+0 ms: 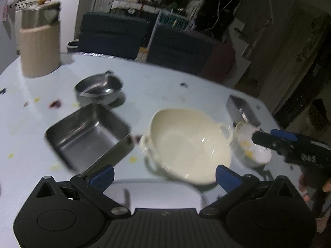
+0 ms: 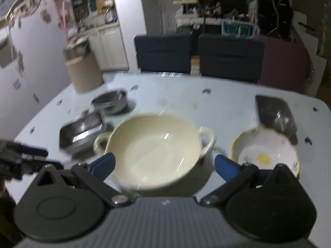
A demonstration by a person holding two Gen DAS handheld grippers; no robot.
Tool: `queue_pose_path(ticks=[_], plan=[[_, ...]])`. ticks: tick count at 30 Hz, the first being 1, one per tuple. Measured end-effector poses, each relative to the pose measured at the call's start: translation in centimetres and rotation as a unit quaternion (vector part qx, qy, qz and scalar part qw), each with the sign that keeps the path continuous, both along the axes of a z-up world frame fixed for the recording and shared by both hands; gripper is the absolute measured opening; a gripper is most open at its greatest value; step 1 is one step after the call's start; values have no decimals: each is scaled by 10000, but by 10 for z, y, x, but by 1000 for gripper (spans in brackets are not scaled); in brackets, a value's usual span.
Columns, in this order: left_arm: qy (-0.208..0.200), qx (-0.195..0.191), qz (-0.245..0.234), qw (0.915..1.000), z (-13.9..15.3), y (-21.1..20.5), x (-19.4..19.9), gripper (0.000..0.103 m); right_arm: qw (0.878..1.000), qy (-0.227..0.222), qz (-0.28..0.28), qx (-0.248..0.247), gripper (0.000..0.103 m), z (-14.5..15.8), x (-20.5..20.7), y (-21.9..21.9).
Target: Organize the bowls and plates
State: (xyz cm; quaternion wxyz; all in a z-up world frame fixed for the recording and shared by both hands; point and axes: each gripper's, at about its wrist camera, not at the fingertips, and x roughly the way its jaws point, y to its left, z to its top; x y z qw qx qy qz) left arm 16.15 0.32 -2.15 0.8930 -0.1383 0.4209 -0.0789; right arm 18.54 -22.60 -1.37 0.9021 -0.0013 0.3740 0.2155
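A cream two-handled bowl (image 1: 190,142) (image 2: 153,150) stands on the pale table (image 1: 175,86) in the middle of both views. My left gripper (image 1: 164,175) is open wide, just short of the bowl's near rim, with nothing pressed by its pads. My right gripper (image 2: 164,163) is open too, with the bowl ahead of its spread blue fingers and not touched. To the bowl's right sits a white bowl with a yellow rim (image 2: 266,153) (image 1: 252,148). In the left wrist view it is partly hidden by the right gripper (image 1: 266,136).
A steel rectangular tray (image 1: 89,134) (image 2: 82,130) lies left of the cream bowl, with a round steel bowl (image 1: 99,88) (image 2: 109,101) behind it. Another steel tray (image 1: 242,109) (image 2: 275,111) sits far right. A beige canister (image 1: 39,47) (image 2: 84,72) stands back left. Chairs line the far edge.
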Motion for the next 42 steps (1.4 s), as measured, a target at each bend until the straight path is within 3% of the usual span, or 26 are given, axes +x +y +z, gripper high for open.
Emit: queue_pose_path(ticks=[4,9,12,19,22,24,31,36,42], plan=[[12,-181,55,9998,-2,-5,24,95,9992,-157,-330,162,100,3,36,-19],[420,-359,310,9980,-17,-2,47,78,9974,217,-521,455,79,-13,77,-32],[718,-558,425,9949,-29,5,57,74,9952,638,-507,540,67,-32,98,-33],[1077,-583,531,9910,-48,12,74,60,9934,1091,-302,188,47,-65,111,-9],[1181,-606,551,9896,-55,14,80,54,9924,1178,-364,-10,34,-71,113,-4],[1233,-634,535,9889,-59,13,83,47,9921,1203,-349,54,34,-72,112,-5],[1167,-517,524,9904,-60,12,88,39,9916,1244,-350,-51,33,-71,106,-8],[1116,-501,619,9906,-62,20,95,21,9899,1383,-320,-19,31,-71,94,-16],[1185,-518,609,9897,-68,22,105,21,9879,1473,-354,327,31,-76,91,-26]])
